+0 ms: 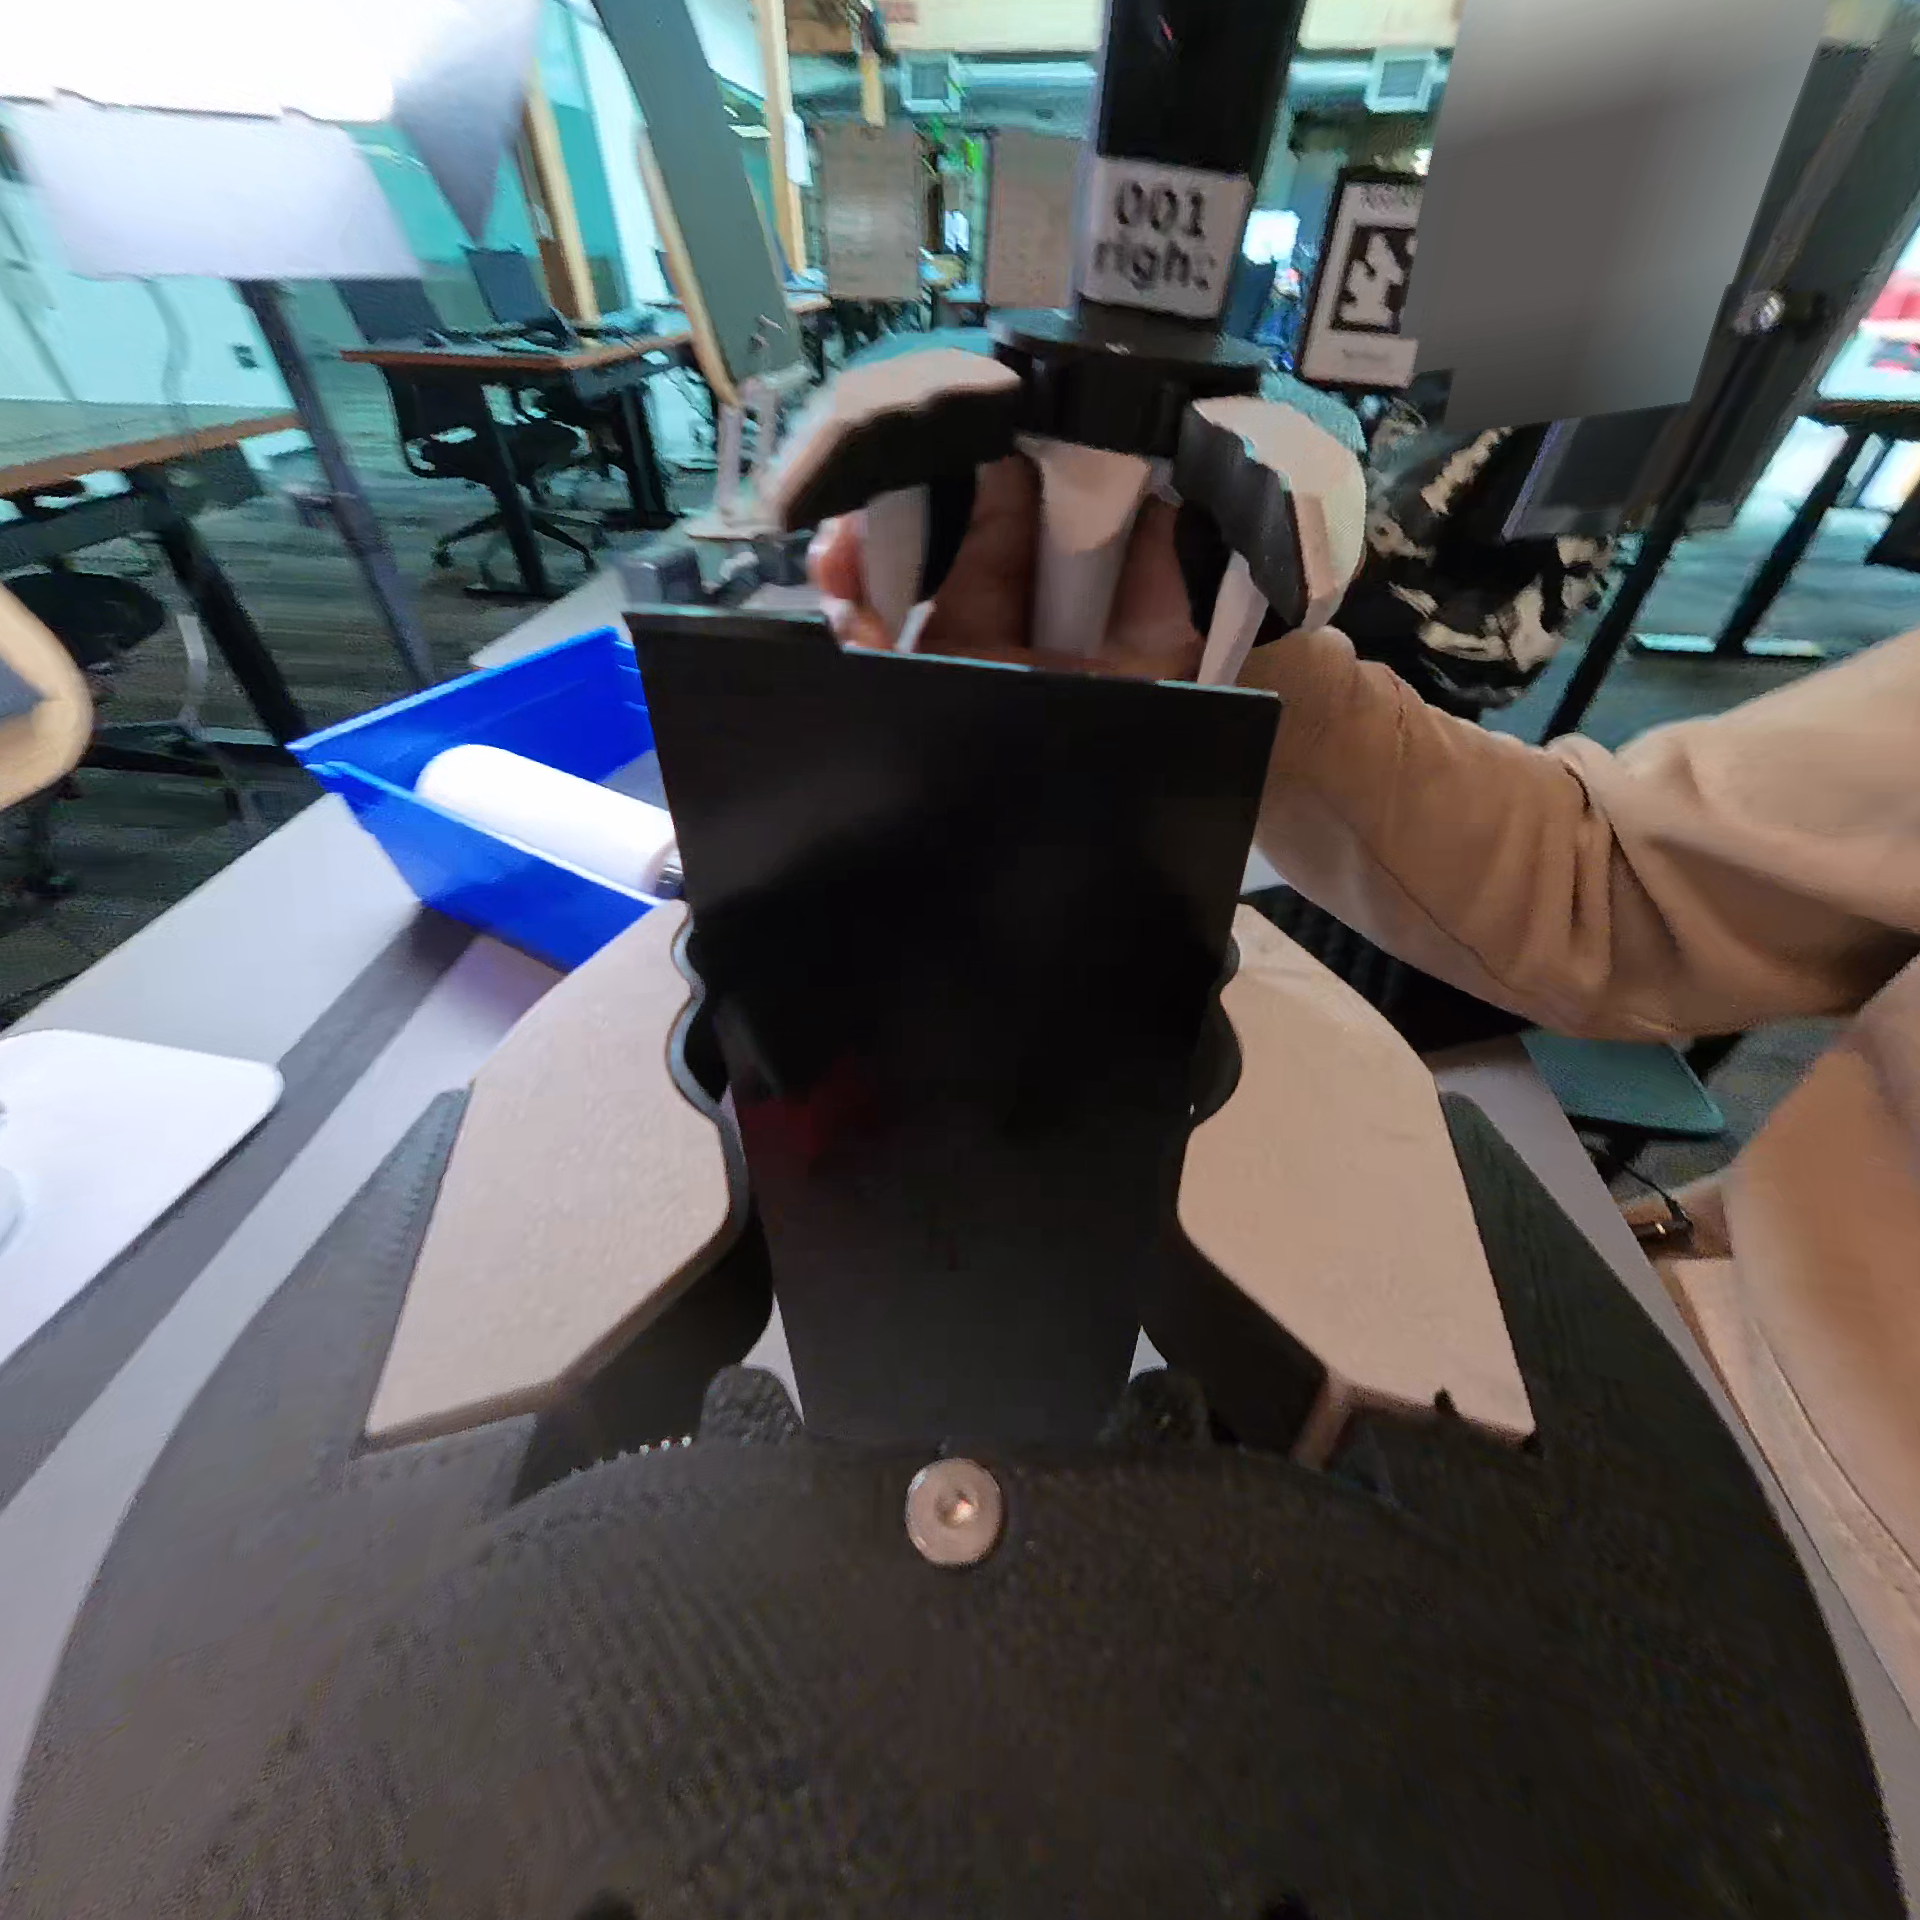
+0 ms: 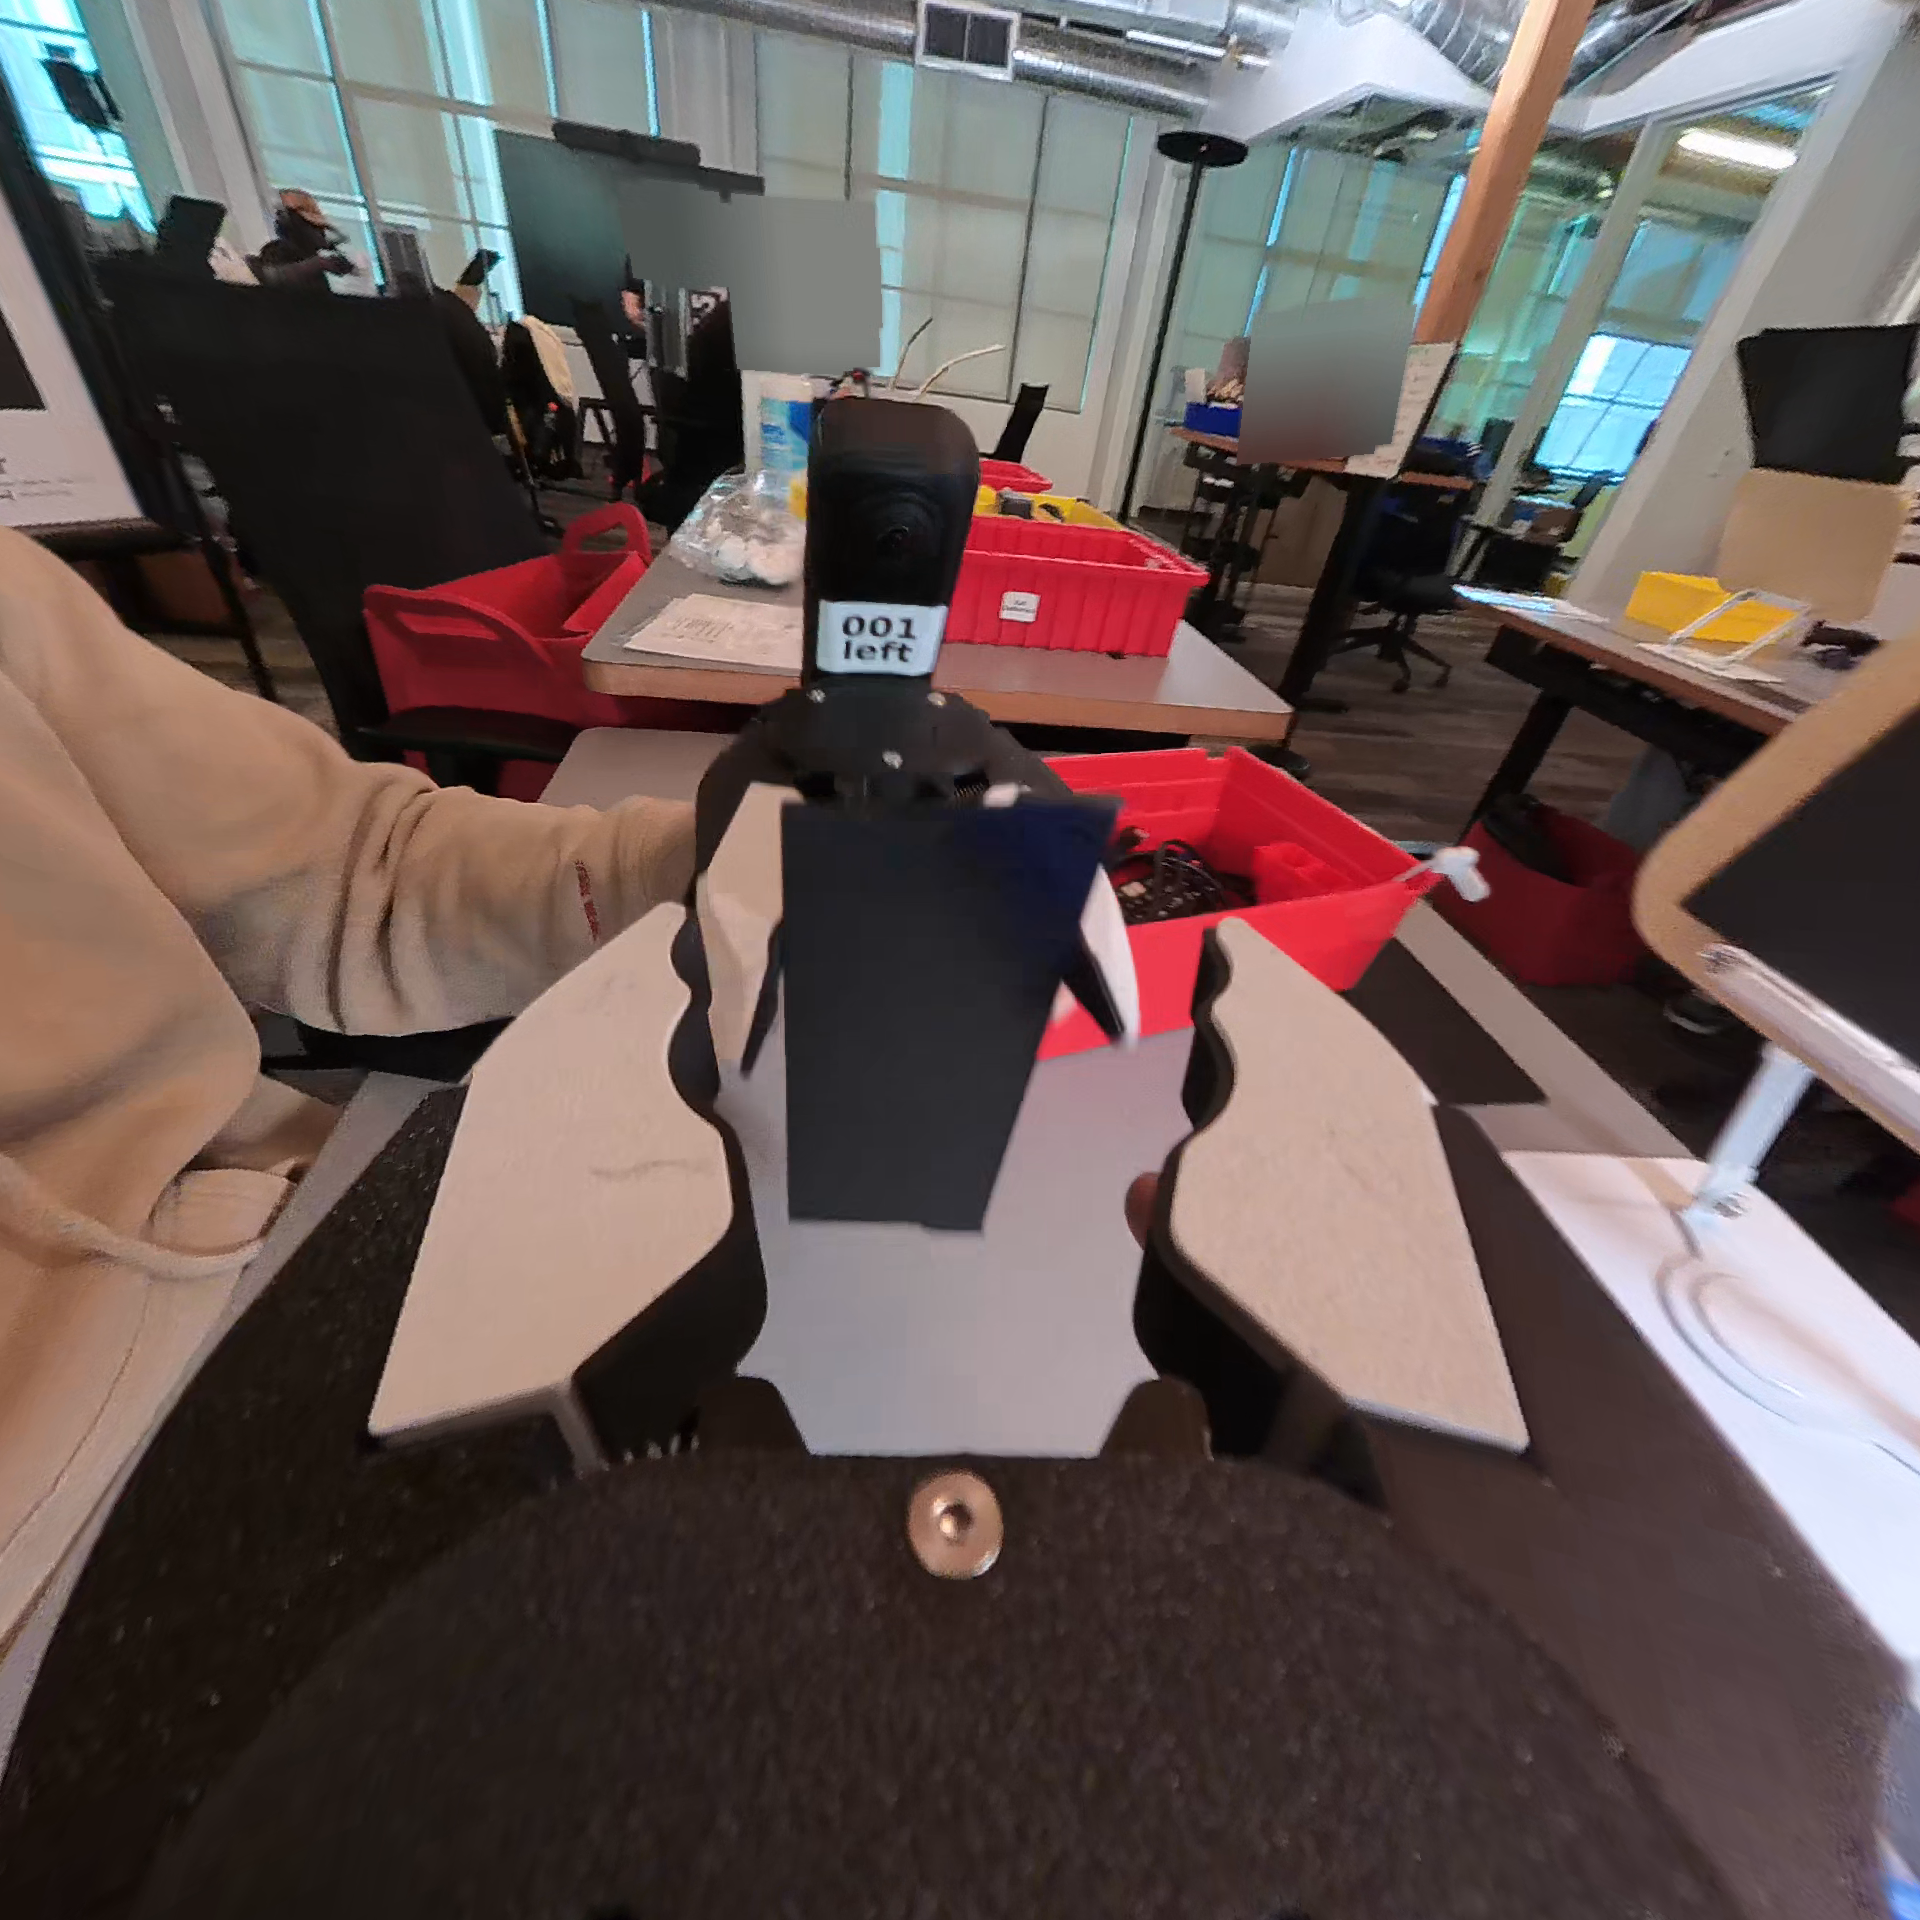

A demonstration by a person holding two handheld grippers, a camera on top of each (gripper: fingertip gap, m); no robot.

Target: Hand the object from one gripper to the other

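The left gripper (image 1: 961,1029) is clamped on a black panel (image 1: 956,935), both fingers pressed against its side edges. The right gripper (image 2: 951,1049) faces it head-on, jaws spread apart, with the panel's free end between them, untouched. Beige sleeves (image 1: 1558,862) cover both forearms, extended toward each other.

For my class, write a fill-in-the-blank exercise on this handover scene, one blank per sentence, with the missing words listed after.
1. The flat black plate is clamped in the ____ claw.
2. The right claw stands ____, its fingers on either side of the plate's free end without touching it.
3. In the left wrist view, a white roll lies inside a ____ bin.
4. In the right wrist view, the bin behind the plate is ____.

Missing words: left; open; blue; red
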